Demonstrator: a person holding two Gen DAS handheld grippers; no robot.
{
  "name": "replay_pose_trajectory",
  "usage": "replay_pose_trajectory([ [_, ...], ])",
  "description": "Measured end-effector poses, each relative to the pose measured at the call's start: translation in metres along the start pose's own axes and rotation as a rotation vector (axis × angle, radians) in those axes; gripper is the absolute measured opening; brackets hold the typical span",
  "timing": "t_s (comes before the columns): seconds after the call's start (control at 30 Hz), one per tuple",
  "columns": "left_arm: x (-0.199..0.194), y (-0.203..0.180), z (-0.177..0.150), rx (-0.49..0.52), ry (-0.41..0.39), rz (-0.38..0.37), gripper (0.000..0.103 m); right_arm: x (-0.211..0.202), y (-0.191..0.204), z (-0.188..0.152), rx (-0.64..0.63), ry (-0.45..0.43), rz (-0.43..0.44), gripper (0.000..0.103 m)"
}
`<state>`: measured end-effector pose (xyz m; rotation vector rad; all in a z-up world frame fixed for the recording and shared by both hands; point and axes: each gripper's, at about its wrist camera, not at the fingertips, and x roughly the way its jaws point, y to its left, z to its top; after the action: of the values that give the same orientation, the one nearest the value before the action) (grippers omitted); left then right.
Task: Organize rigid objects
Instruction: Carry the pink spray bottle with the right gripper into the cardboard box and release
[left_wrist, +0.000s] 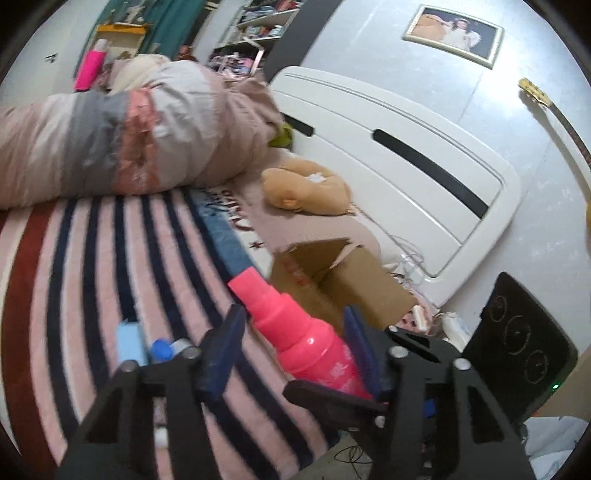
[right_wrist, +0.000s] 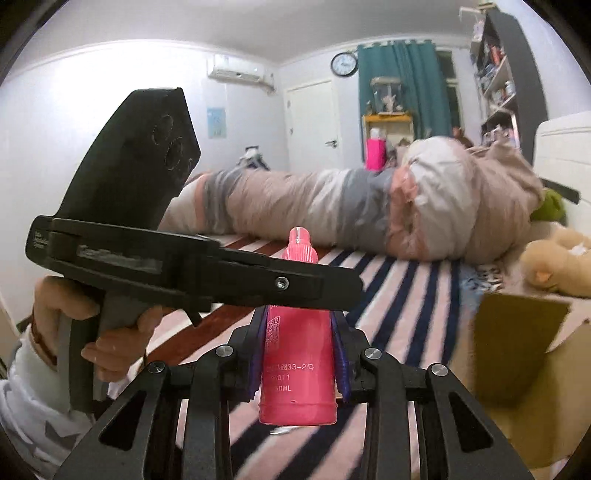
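Right hand-held gripper clamps pink bottle beside box.

**Pink bottle between the wide-set fingers**

The left gripper hangs over the striped blanket with its blue-padded fingers spread apart. Between them lies a pink bottle, cap pointing away from the tool; its lower body seems to sit against the right-hand pad, though motion blur makes the contact hard to judge. The other gripper reaches in from the right, close by the bottle's base. Just ahead and a little right of the fingertips stands an open cardboard box. Left of the fingers, on the blanket, rest a pale blue block and a blue-capped item. Further ahead lie a brown plush toy and a rolled duvet.
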<state>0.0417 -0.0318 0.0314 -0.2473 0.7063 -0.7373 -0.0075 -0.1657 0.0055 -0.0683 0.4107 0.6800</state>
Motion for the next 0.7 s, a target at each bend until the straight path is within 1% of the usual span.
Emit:
replay_pose_trajectory([
  [0.03, 0.009, -0.01, 0.007, 0.017, 0.002, -0.005, 0.037, -0.003, -0.01, 0.001, 0.005, -0.003, -0.013, 0.026],
  [0.1, 0.025, -0.027, 0.016, 0.064, 0.018, 0.004, 0.035, -0.008, -0.027, 0.003, 0.014, 0.0, -0.042, 0.026],
  [0.23, 0.073, -0.064, 0.028, 0.156, 0.082, 0.027, 0.034, -0.032, -0.059, -0.005, 0.035, 0.026, -0.121, 0.026],
  [0.33, 0.114, -0.086, 0.03, 0.22, 0.147, 0.049, 0.034, -0.045, -0.087, -0.017, 0.102, 0.081, -0.169, 0.026],
  [0.47, 0.154, -0.098, 0.024, 0.243, 0.218, 0.069, 0.034, -0.044, -0.116, -0.031, 0.149, 0.159, -0.237, 0.027],
  [0.57, 0.173, -0.103, 0.017, 0.266, 0.258, 0.101, 0.034, -0.037, -0.127, -0.041, 0.16, 0.216, -0.299, 0.027],
  [0.6, 0.176, -0.102, 0.016, 0.26, 0.267, 0.102, 0.034, -0.038, -0.132, -0.044, 0.168, 0.233, -0.323, 0.028],
  [0.67, 0.178, -0.1, 0.015, 0.246, 0.272, 0.109, 0.042, -0.04, -0.136, -0.049, 0.191, 0.252, -0.351, 0.028],
  [0.7, 0.174, -0.098, 0.015, 0.242, 0.265, 0.114, 0.05, -0.041, -0.139, -0.05, 0.198, 0.255, -0.358, 0.028],
])
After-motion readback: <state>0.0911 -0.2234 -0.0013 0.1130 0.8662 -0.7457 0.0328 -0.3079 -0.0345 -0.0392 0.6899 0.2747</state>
